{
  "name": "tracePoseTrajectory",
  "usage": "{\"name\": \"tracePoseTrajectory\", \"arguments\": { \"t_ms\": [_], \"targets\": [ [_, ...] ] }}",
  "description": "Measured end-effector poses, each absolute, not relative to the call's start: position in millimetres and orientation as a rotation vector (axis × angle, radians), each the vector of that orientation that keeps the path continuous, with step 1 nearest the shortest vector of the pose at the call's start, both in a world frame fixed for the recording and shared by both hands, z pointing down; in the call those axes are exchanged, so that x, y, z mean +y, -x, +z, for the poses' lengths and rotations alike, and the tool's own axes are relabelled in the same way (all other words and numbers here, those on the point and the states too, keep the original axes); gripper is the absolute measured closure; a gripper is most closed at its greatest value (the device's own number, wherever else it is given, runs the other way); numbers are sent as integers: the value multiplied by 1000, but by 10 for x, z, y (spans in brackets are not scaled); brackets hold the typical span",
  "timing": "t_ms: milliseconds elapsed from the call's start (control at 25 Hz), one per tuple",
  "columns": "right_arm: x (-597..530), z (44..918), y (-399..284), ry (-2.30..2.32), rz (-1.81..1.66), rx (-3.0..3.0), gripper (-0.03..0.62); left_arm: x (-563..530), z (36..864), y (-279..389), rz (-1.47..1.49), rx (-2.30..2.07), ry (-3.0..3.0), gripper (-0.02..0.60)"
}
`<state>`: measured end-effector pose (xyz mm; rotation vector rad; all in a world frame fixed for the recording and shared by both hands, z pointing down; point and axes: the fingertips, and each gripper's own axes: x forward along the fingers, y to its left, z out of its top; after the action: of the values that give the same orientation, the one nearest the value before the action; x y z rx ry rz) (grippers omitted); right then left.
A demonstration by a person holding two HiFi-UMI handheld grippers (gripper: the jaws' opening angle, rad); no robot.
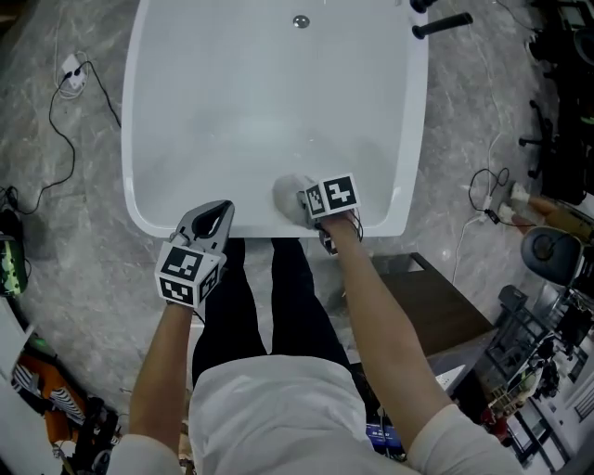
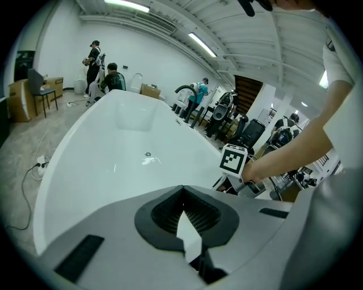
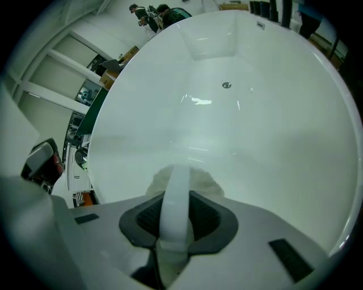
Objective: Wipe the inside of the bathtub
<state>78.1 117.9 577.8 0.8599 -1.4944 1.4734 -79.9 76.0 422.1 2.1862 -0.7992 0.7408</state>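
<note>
The white bathtub [image 1: 158, 111] lies lengthwise before me, its drain [image 1: 300, 20] at the far end. My right gripper [image 1: 311, 206] reaches over the near rim into the tub and is shut on the white strap handle of a fluffy white wiping pad [image 1: 290, 194]. The pad [image 3: 201, 180] rests against the tub's near inner wall [image 3: 238, 141], just ahead of the right gripper [image 3: 176, 198]. My left gripper [image 1: 212, 223] hovers over the near rim to the left, shut with nothing in it. In the left gripper view, the left gripper [image 2: 182, 198] faces along the tub [image 2: 108, 170].
A black tap lever [image 1: 442, 25] sticks out over the far right rim. A power strip and cables [image 1: 72, 76] lie on the stone floor at left. A brown box [image 1: 445, 306] and racks of gear [image 1: 548, 371] stand at right. People [image 2: 93, 56] stand beyond the tub's far end.
</note>
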Motion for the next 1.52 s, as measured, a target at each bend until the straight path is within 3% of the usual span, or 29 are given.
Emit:
{"name": "tracePoseTrajectory", "arguments": {
  "t_ms": [1520],
  "targets": [
    [721, 5571, 2065, -618, 1433, -1789, 499, 513, 4496, 2818, 699, -1079, -2011, 577]
  ]
}}
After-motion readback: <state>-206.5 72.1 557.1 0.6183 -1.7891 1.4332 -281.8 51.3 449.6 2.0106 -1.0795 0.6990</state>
